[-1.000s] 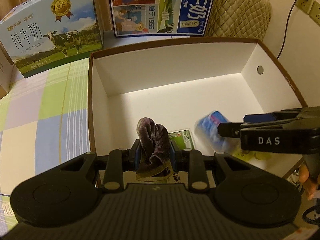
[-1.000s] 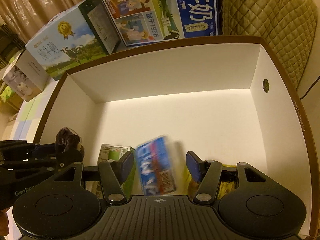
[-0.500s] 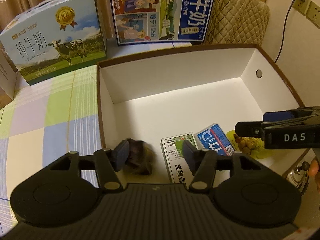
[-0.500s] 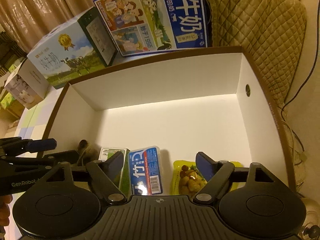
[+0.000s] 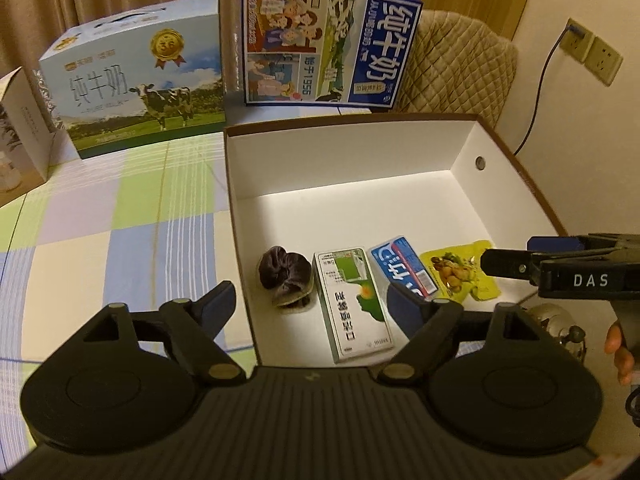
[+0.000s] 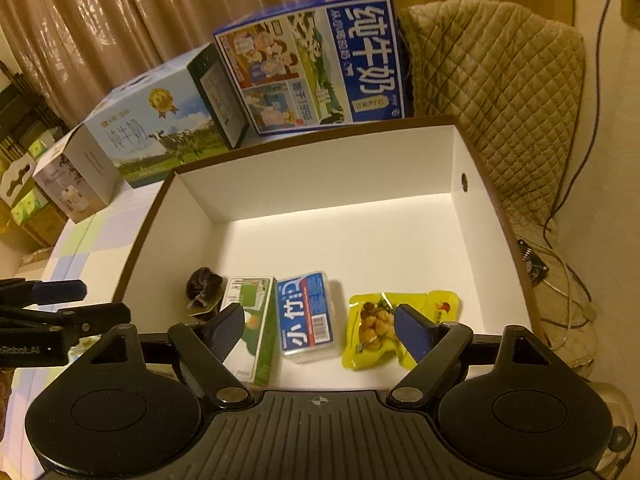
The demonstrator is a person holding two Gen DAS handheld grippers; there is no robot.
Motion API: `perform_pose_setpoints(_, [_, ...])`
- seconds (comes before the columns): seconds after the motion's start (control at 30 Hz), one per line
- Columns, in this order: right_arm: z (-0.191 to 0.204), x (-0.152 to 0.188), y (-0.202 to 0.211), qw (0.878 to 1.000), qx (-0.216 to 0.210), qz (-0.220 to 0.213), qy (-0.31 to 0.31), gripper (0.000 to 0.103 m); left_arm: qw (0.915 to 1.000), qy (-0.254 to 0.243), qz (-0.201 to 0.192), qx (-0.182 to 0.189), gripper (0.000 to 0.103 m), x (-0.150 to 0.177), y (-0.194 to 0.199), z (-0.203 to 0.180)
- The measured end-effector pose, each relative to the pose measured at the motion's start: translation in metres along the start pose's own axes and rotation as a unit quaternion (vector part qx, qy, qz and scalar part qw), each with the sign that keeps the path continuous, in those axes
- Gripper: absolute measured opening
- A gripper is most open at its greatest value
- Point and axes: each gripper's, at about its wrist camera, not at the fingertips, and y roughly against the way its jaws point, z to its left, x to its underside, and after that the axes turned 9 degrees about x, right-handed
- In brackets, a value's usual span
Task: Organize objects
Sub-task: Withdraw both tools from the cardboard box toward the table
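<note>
White card makes the box (image 5: pixel 500 184), and four things lie in a row near its 6 o'clock wall: a dark cloth (image 5: pixel 285 276) at 9 o'clock, then a green carton (image 5: pixel 354 304), a blue pack (image 5: pixel 404 272) and a yellow bag (image 5: pixel 460 276) at 3 o'clock. The left claw (image 5: pixel 310 306) is spread wide and holds nothing. The right claw (image 6: pixel 320 330) is wide apart too, with nothing in it. The putting-in step looks done. Next, each claw would need something new to pick up, but none shows on the counter (image 5: pixel 100 220).
</note>
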Motion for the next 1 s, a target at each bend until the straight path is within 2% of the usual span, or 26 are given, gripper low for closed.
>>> perform_pose_setpoints(0.37, [0.016, 0.027, 0.042, 1.000, -0.003, -0.018, -0.010, 0.080, 0.9999, 0.003, -0.011, -0.007, 0.088, 0.030, 0.043, 0.003])
perform_pose_setpoints(0.67, [0.039, 0.055, 0.063, 1.000, -0.005, -0.013, -0.010, 0.080, 0.9999, 0.009, -0.007, 0.004, 0.088, 0.064, 0.069, 0.014])
perform_pose_setpoints(0.87, [0.063, 0.084, 0.072, 1.000, -0.018, -0.007, -0.004, 0.081, 0.9998, 0.020, 0.000, 0.001, 0.088, 0.091, 0.086, 0.033])
perform_pose_setpoints(1.0, [0.081, 0.101, 0.074, 0.999, -0.042, 0.002, -0.004, 0.084, 0.9995, 0.030, 0.007, -0.006, 0.088, 0.111, 0.100, 0.051])
